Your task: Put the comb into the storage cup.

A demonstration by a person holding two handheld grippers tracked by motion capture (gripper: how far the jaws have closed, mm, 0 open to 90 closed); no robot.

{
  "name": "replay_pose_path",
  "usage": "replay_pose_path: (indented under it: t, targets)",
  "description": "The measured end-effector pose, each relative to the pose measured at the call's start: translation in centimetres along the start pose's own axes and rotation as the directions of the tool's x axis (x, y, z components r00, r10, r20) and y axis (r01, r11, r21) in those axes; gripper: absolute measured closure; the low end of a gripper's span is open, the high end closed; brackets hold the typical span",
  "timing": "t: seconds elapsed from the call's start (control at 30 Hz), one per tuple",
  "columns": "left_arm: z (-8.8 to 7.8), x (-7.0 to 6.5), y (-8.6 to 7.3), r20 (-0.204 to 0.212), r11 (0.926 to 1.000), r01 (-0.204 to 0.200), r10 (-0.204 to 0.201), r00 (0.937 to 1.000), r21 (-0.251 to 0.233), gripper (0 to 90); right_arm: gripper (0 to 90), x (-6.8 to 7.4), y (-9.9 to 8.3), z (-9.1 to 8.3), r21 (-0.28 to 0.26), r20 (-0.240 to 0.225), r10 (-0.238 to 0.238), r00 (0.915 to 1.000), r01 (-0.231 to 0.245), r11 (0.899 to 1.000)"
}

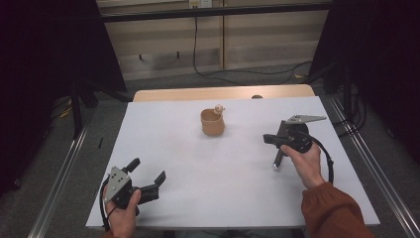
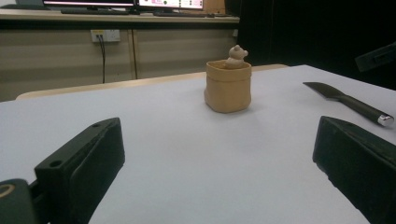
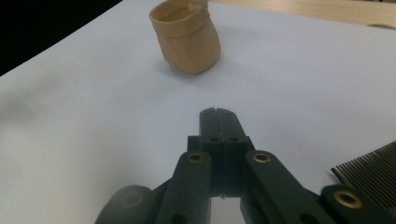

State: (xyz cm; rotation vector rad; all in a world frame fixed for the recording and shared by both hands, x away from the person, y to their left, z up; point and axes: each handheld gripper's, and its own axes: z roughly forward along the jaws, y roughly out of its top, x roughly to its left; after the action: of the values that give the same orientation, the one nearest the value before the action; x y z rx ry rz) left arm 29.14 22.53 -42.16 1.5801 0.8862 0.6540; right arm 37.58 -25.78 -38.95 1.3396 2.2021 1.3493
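Note:
A small tan fabric pouch (image 1: 212,124) stands upright on the white table (image 1: 198,168), with a little bear figure (image 1: 218,108) at its far rim. My left gripper (image 1: 147,171) rests near the front left edge, open and holding nothing; its jaws (image 2: 219,128) frame the pouch (image 2: 228,86) farther off. My right gripper (image 1: 268,138) hovers at the right, shut with nothing between the jaws, pointing left toward the pouch (image 3: 187,39). A black comb with a silver-tipped handle (image 1: 278,161) lies on the table under that hand. The comb's teeth (image 3: 371,170) lie beside the right gripper (image 3: 217,112).
A light wooden strip (image 1: 223,93) borders the table's far edge. Beyond it a cable (image 1: 237,73) runs across the floor. Metal rails (image 1: 64,168) run along both sides of the table. From the left gripper view the comb (image 2: 352,103) lies to the right of the pouch.

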Motion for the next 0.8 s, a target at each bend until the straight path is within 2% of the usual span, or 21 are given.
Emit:
replay_pose_path:
  t: [0.13,0.2,0.37,0.4,0.63,0.73,0.8]
  targets:
    - [0.0,0.0,0.0,0.001,1.0000,-0.001,0.001,1.0000,0.002,2.3,90.0,-0.1,0.0,0.2,0.030,-0.010,0.015,0.9998,-0.015,0.999]
    - [0.0,0.0,0.0,-0.005,1.0000,-0.002,0.002,1.0000,0.006,2.3,90.0,-0.2,-0.1,0.3,0.056,-0.011,0.038,0.9992,-0.037,0.998]
    - [0.0,0.0,0.0,-0.002,1.0000,0.000,0.000,1.0000,0.004,2.3,90.0,-0.3,-0.2,0.5,0.095,0.003,0.029,0.9996,-0.030,0.995]
    - [0.0,0.0,0.0,0.000,1.0000,-0.002,0.002,1.0000,0.004,2.3,90.0,-0.4,-0.2,0.6,0.115,0.018,0.017,0.9997,-0.019,0.993]
    - [0.0,0.0,0.0,0.001,1.0000,0.001,-0.001,1.0000,0.003,2.2,90.0,-0.8,-0.6,0.9,0.158,0.020,0.028,0.9994,-0.031,0.987]
    - [0.0,0.0,0.0,0.000,1.0000,0.001,-0.001,1.0000,0.003,2.3,90.0,-0.8,-0.7,1.1,0.182,0.038,0.028,0.9989,-0.035,0.983]
    - [0.0,0.0,0.0,-0.002,1.0000,0.001,-0.001,1.0000,0.003,2.3,90.0,-0.8,-0.8,1.2,0.199,0.032,0.036,0.9988,-0.042,0.979]
